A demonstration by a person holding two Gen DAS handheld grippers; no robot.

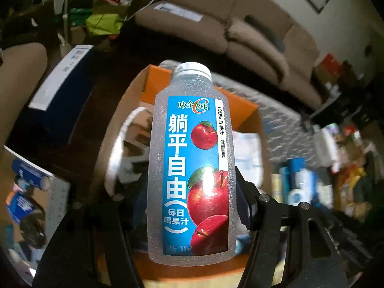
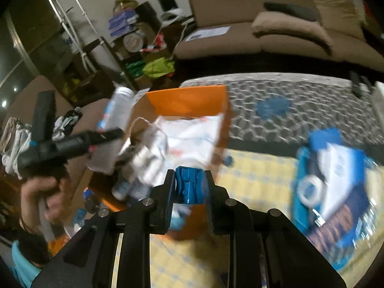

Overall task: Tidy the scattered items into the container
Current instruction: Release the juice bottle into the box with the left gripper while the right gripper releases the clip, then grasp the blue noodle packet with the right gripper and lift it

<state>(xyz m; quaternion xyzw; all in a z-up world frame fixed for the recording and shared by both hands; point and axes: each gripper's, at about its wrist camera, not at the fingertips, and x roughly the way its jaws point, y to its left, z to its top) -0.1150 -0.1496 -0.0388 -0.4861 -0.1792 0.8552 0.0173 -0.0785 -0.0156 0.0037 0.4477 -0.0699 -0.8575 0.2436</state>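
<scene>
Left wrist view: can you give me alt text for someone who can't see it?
The left gripper holds an upright apple juice bottle, clear with a white cap and a blue label, between its black fingers. Behind the bottle is an open orange box already holding some items, with a brown sofa beyond.

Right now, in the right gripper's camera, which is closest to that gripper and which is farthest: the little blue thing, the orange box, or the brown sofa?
1. Little blue thing: clamped in the right gripper.
2. Orange box: just beyond, centre.
3. Brown sofa: farthest, along the back wall.
</scene>
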